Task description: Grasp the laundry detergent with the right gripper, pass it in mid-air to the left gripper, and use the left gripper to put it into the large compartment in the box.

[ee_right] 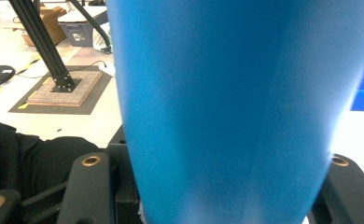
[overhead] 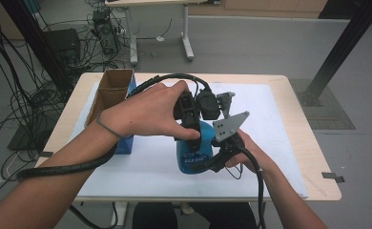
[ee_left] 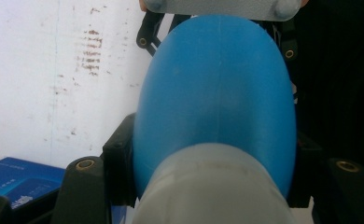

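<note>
Blue bottle (overhead: pixel 193 155) upright on table (overhead: pixel 289 143), mid-front. Left tool (overhead: pixel 190 125) clamps its whitish cap end; right tool (overhead: pixel 222 150) clamps body. Judgement: right steadies body, left twists cap squarely, no tilting.

Bottle (overhead: pixel 193 155) at table (overhead: pixel 298 143) centre, cardboard box (overhead: pixel 108 93) to its left, desk (overhead: pixel 174 28) behind the table.

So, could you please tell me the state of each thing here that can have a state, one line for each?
Blue bottle: upright over the white sheet, gripped by both tools.
Pale cap: on the bottle's top, between the left tool's jaws.
Left tool: shut on the bottle's top end.
Right tool: shut on the bottle's body.
Cardboard box: open at the top.
</note>
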Demonstrator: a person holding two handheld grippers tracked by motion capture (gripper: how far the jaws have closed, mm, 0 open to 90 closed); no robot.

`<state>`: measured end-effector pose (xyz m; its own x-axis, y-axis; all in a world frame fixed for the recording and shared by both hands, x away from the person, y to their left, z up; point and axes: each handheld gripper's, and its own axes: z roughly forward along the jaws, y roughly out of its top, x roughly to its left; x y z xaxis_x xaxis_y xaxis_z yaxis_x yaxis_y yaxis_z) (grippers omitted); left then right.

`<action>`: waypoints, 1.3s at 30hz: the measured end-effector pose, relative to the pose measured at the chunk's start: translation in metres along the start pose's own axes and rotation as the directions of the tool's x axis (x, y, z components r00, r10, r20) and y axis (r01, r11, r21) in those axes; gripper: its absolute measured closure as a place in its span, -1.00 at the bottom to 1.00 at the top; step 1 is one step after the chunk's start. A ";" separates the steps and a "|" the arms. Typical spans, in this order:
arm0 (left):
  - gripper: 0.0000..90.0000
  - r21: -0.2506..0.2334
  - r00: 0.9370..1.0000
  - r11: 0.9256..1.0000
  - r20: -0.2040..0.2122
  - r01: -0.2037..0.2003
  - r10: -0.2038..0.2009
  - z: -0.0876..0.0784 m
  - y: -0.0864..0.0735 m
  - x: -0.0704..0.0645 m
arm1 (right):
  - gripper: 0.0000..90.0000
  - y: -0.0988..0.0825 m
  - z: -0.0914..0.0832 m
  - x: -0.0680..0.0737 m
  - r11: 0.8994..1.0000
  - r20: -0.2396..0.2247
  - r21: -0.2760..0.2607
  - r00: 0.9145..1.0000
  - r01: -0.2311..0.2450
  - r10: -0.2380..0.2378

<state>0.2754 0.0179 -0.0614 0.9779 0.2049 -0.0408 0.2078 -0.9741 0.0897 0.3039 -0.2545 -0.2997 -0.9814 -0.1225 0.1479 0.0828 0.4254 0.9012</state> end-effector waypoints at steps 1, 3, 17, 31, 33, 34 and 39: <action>-0.16 0.000 1.000 1.000 -0.001 0.001 -0.001 0.000 0.000 0.000 | -0.10 0.000 0.000 0.000 1.000 0.001 0.000 1.000 0.000 0.000; -0.16 0.001 1.000 1.000 -0.001 0.001 -0.001 0.000 0.000 0.000 | -0.10 0.000 0.000 0.000 1.000 0.001 0.001 1.000 0.001 -0.001; -0.16 -0.009 1.000 1.000 0.000 0.001 -0.001 -0.001 -0.002 0.000 | -0.10 0.000 0.001 -0.001 1.000 -0.003 -0.003 1.000 0.003 -0.003; -0.16 -0.018 1.000 1.000 -0.011 0.001 -0.001 -0.003 -0.001 -0.004 | -0.11 -0.006 0.000 0.000 0.999 0.002 -0.030 1.000 0.023 -0.023; -0.16 -0.018 1.000 1.000 -0.016 -0.004 0.003 -0.003 -0.001 -0.005 | -0.12 -0.007 0.000 0.001 0.999 0.005 -0.034 1.000 0.023 -0.023; -0.16 -0.016 1.000 1.000 -0.018 -0.001 0.001 -0.003 -0.001 -0.006 | -0.12 -0.007 0.001 0.002 0.999 0.010 -0.037 1.000 0.027 -0.026; -0.16 -0.017 1.000 1.000 -0.025 -0.004 0.003 -0.003 0.000 -0.007 | -0.15 -0.011 0.001 0.004 0.998 0.021 -0.056 0.999 0.027 -0.026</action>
<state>0.2685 0.0167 -0.0582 0.9789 0.2039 -0.0157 0.2044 -0.9731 0.1066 0.2992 -0.2586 -0.3095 -0.9866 -0.1149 0.1157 0.0654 0.3714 0.9262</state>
